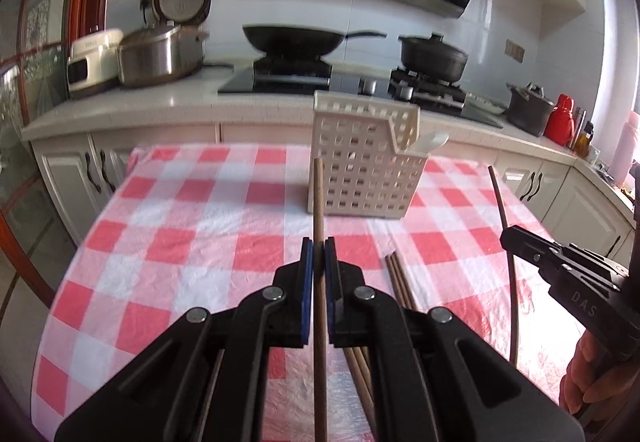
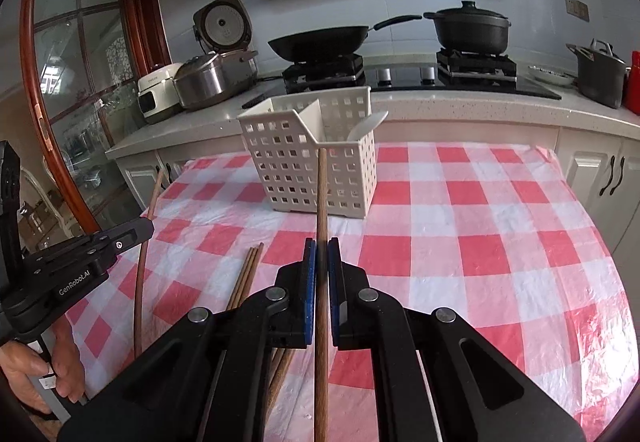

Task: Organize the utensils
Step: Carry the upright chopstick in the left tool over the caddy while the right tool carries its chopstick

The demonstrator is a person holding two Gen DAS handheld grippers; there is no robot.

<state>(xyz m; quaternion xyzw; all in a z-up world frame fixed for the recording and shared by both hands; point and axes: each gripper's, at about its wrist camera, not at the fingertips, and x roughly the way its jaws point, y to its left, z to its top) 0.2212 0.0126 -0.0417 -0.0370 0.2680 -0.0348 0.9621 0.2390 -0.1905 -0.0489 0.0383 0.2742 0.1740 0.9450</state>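
Both tools clenched: left tool [image 1: 319, 246], right tool [image 2: 321, 248] each grip 1 chopstick [image 1: 318, 201]; next, drop into basket [image 1: 360, 169] ahead.

Left gripper [image 1: 319, 242] and right gripper [image 2: 321, 244], both pointing toward the far side, jaws closed on a thin stick each (blue pads nearly together). Each gripper appears at the edge of the other's view, a bare hand [image 2: 38, 374] grasping its handle.
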